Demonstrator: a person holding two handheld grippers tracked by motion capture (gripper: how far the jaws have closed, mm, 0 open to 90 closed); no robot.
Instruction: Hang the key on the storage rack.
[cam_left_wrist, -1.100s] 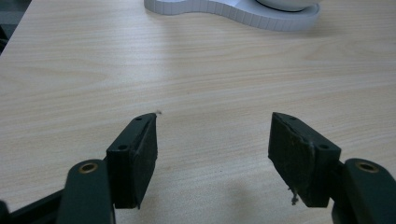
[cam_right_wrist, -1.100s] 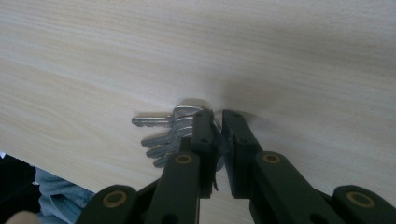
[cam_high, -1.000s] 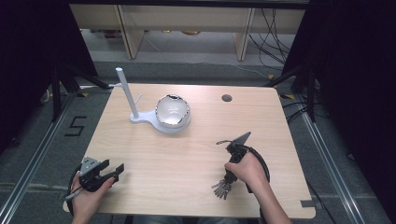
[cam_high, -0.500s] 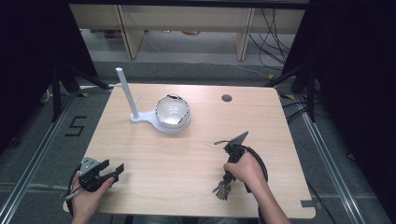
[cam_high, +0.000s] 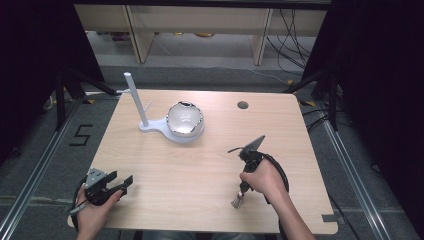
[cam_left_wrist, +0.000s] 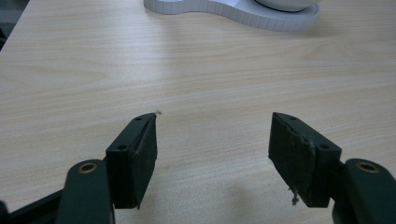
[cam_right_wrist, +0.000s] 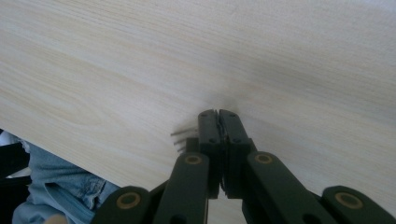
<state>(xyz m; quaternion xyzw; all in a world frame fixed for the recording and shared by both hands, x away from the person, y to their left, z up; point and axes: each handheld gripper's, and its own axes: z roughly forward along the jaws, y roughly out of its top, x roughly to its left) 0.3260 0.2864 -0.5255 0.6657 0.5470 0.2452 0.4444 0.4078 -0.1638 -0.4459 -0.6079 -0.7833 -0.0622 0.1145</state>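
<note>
Thin grey metal prongs (cam_right_wrist: 179, 139) are seen jutting sideways from just behind the tips of the right gripper (cam_right_wrist: 218, 114). They are short, straight and wire-like. In the high view they appear as a small bristly tuft (cam_high: 237, 201) at the low end of that gripper (cam_high: 240, 196), near the front edge of the table. The black jaws are pressed flat together and pointed down at the wood. Whether the prongs are pinched between them cannot be told.

The pale wooden table (cam_high: 210, 165) is matt, with a fine straight grain, and a small round hole (cam_high: 243, 105) is cut near its far edge. Well away on the far left part, a white plastic stand (cam_high: 150, 127) with a ribbed rim and a slim upright post is set, and a shiny rounded metal bowl (cam_high: 184, 119) is cradled in it.

The left gripper (cam_high: 122, 182) is held low at the front left corner. Its jaws are spread wide (cam_left_wrist: 212, 140) with bare wood between them, and their dark rubbery pads (cam_left_wrist: 292, 156) are worn and frayed.
</note>
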